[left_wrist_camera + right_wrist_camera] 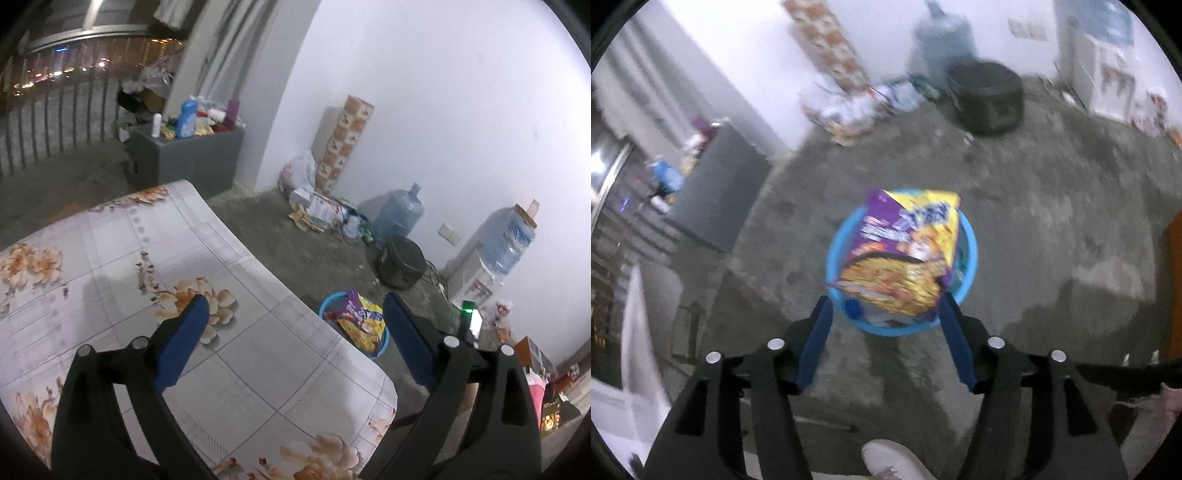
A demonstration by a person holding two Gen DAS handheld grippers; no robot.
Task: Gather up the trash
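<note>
Right gripper [884, 308] jaws apart, empty, above the round blue plastic basin [971, 254] mid-frame; crinkled purple-yellow snack wrapper [905, 258] sits in it. Left gripper [295, 306] wide, empty. Next: clear the rim before swinging away

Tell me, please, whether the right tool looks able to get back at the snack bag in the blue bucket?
Probably yes: the right tool is open and empty, pointing down at the snack bag atop the blue bucket, with nothing between them.
</note>
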